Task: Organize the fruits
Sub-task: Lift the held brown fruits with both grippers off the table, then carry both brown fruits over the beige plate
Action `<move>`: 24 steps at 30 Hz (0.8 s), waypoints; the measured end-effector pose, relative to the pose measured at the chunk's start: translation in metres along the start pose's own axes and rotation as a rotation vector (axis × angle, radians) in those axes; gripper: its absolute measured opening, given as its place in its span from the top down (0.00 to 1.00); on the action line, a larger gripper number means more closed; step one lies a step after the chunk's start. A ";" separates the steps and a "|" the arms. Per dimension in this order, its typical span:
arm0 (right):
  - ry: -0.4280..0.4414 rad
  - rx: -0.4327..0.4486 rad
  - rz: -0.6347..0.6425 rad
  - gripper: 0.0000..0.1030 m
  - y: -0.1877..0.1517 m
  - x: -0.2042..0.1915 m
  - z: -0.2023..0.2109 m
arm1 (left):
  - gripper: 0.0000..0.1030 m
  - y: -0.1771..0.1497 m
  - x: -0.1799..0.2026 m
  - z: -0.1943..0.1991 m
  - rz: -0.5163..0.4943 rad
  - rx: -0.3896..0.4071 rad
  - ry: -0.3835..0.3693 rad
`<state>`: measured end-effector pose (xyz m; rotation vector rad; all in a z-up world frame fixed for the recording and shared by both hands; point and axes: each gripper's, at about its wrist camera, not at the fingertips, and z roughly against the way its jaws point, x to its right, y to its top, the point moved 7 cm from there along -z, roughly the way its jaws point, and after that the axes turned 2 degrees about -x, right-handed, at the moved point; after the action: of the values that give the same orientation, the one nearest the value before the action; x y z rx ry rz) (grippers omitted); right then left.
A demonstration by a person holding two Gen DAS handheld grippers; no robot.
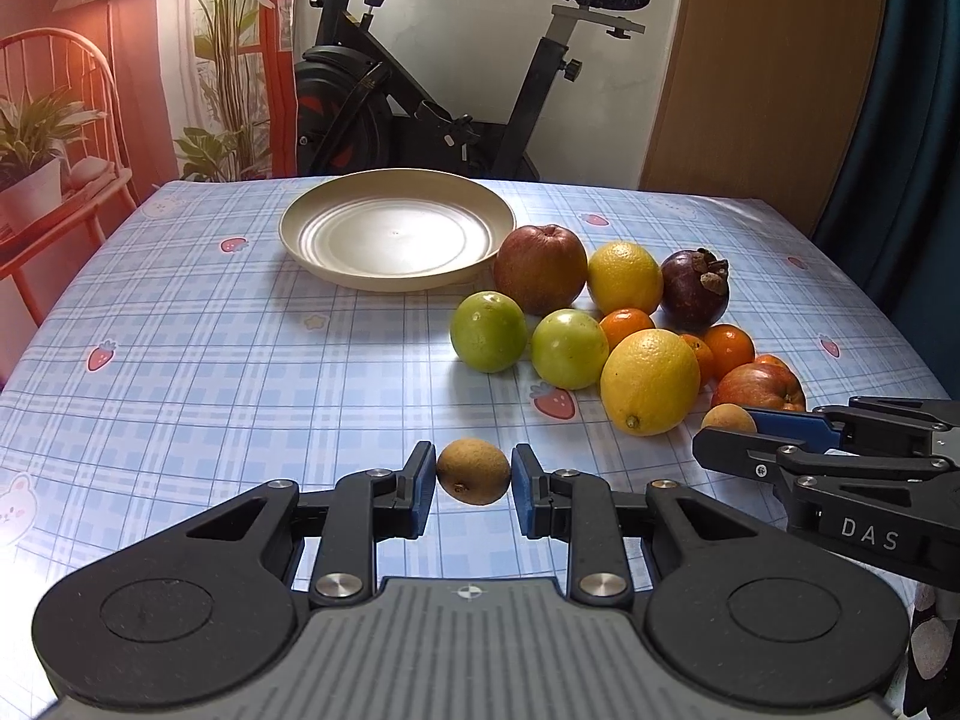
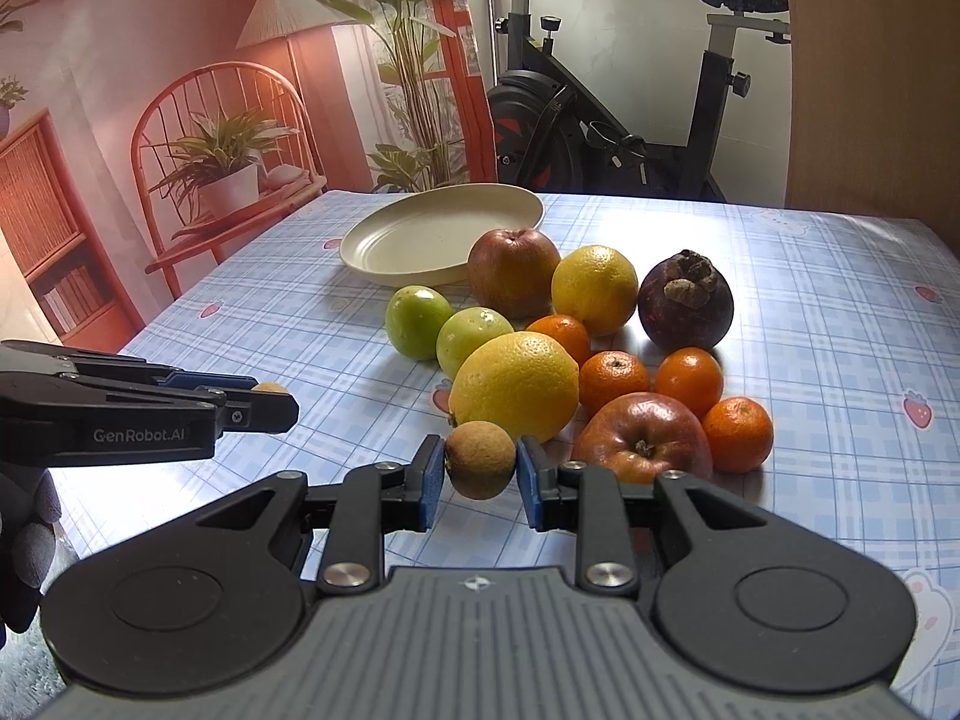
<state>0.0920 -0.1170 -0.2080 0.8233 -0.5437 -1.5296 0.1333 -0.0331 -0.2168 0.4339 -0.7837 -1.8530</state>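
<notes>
Left wrist view: a cream plate (image 1: 396, 228) sits at the far side of the table (image 1: 210, 360), which has a blue checked cloth, and nothing lies in it. Just right of the plate is a pile of fruit — a red apple (image 1: 540, 269), two lemons, two green fruits, a dark mangosteen (image 1: 695, 288), several small oranges and a second apple. The left hand-held gripper (image 1: 473, 483) has its blue pads nearly closed on a small brown longan (image 1: 473, 471), touching it on each side, near the table's front and apart from the pile. The right hand-held gripper (image 1: 750, 438) reaches in from the right, clamped on a second longan (image 1: 727, 419) beside the large lemon (image 1: 649, 381).

Right wrist view: the plate (image 2: 441, 237) again holds nothing, with the red apple (image 2: 513, 271) touching its near rim. The right hand-held gripper (image 2: 480, 474) grips its longan (image 2: 480, 459) between both pads — just in front of the large lemon (image 2: 513, 384). The left hand-held gripper (image 2: 264, 402) shows at the left edge, a longan (image 2: 270, 387) peeking between its fingers.
</notes>
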 end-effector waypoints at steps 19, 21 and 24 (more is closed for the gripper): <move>-0.003 0.099 0.065 0.72 0.067 -0.004 0.007 | 0.72 0.067 -0.015 0.020 0.012 0.104 0.051; -0.002 0.102 0.071 0.72 0.075 -0.003 0.003 | 0.72 0.074 -0.020 0.018 0.027 0.105 0.055; 0.004 0.101 0.064 0.72 0.087 -0.001 -0.006 | 0.72 0.083 -0.029 0.013 0.064 0.099 0.059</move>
<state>0.1523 -0.1273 -0.1462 0.8780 -0.6433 -1.4511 0.1926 -0.0238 -0.1520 0.5177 -0.8422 -1.7395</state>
